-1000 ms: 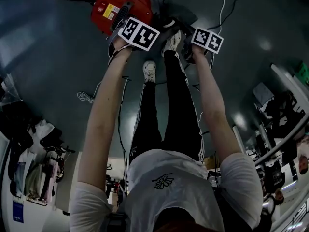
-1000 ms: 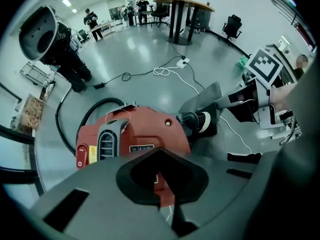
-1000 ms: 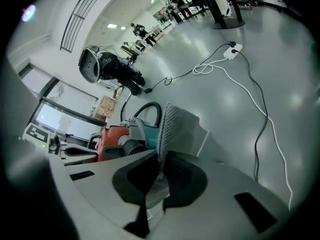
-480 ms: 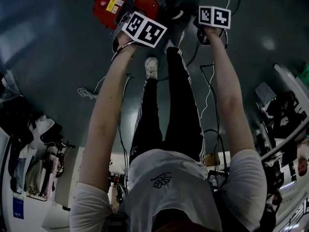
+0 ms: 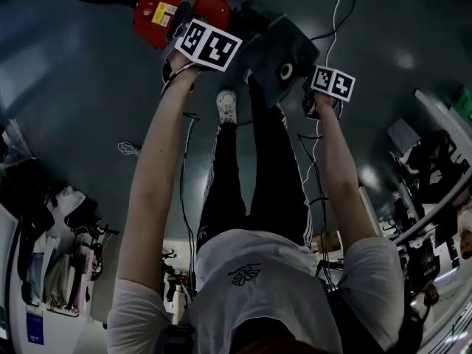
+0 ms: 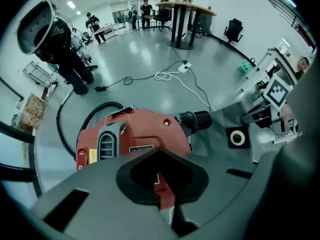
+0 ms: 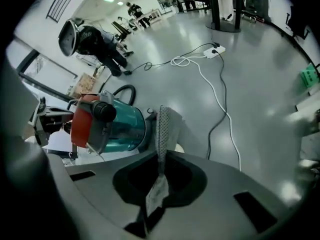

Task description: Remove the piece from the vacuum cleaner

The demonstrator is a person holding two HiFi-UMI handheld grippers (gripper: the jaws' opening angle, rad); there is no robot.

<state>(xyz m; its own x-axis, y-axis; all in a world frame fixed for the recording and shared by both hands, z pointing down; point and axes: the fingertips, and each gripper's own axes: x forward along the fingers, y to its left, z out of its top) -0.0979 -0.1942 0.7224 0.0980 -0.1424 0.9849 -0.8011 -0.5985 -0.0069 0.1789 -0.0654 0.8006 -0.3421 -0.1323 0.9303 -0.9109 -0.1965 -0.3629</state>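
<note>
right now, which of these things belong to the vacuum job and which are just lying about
Part of the job:
- red vacuum cleaner
- grey piece, in the right gripper's shut jaws
- left gripper, jaws shut on the cleaner's red body

Just lying about:
- white cable on the floor
- table far off
- green object
</note>
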